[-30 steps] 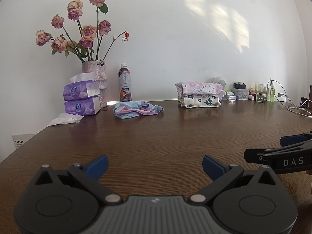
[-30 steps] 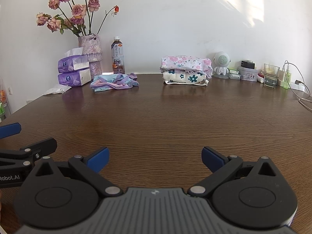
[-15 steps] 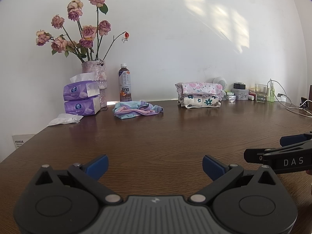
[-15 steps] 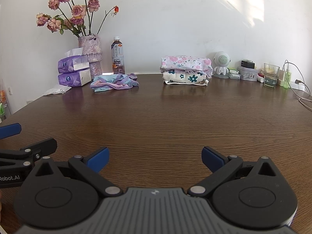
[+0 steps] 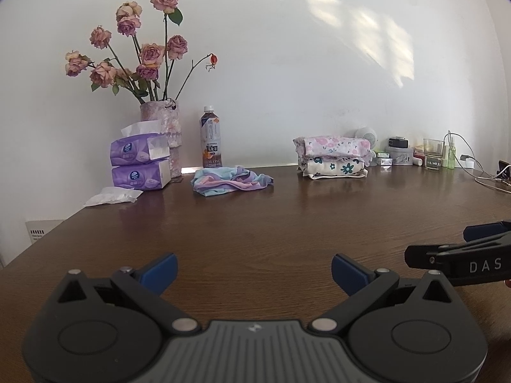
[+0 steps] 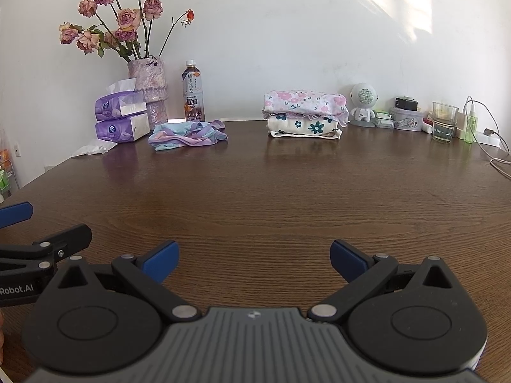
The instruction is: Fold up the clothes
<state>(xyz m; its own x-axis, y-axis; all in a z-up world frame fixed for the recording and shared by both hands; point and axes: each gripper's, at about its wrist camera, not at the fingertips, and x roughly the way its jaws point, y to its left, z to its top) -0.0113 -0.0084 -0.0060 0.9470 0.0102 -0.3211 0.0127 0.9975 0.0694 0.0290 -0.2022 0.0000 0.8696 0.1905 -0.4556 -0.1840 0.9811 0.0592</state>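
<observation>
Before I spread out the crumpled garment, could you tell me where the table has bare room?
The table is bare from both open grippers, left gripper and right gripper, to the back row. It is crowded along the wall: tissue packs, pastel garment, folded stack, and jars and cables at the far right.

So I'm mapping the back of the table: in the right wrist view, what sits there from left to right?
Tissue packs → vase → bottle → crumpled cloth → folded stack → round white figure → glass → green spray bottle.
</observation>
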